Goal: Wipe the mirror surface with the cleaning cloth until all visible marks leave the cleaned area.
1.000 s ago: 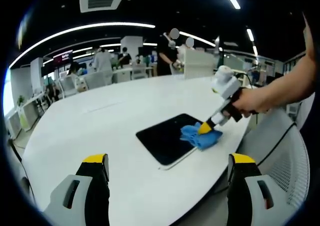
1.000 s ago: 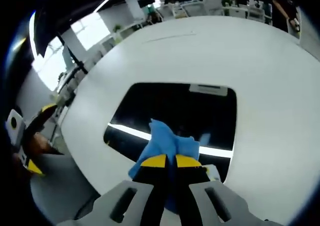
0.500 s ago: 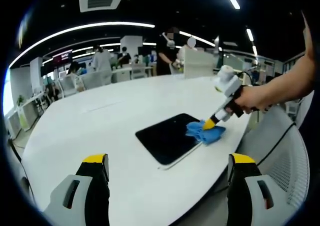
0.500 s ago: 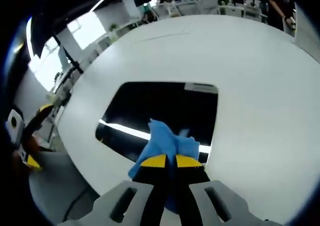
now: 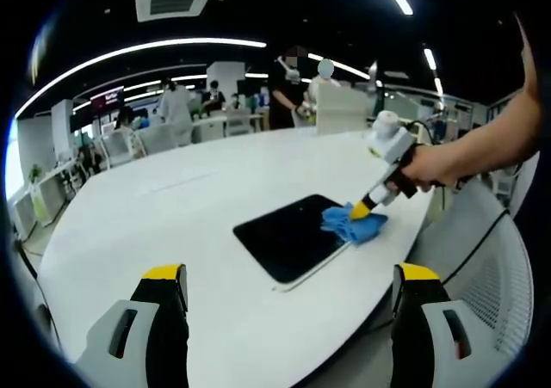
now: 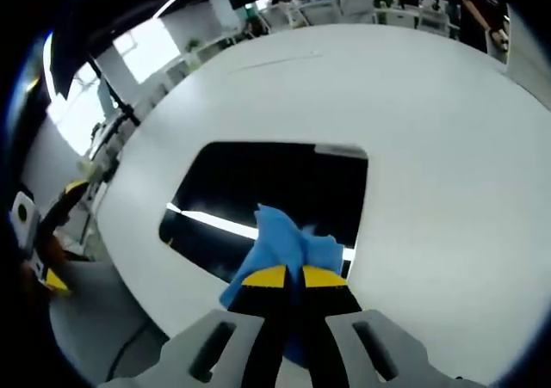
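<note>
The mirror (image 5: 288, 237) lies flat on the white counter (image 5: 172, 216), near the counter's edge, its dark glass reflecting a ceiling light strip. The right gripper (image 6: 288, 276) has its jaws clenched on the blue cleaning cloth (image 6: 288, 242), which rests bunched on the mirror's corner nearest the person's hand (image 5: 426, 169). In the left gripper view the cloth sits at the mirror's far right corner. The left gripper (image 5: 288, 276) hangs back from the mirror, above the counter's near edge, jaws spread wide and holding nothing.
</note>
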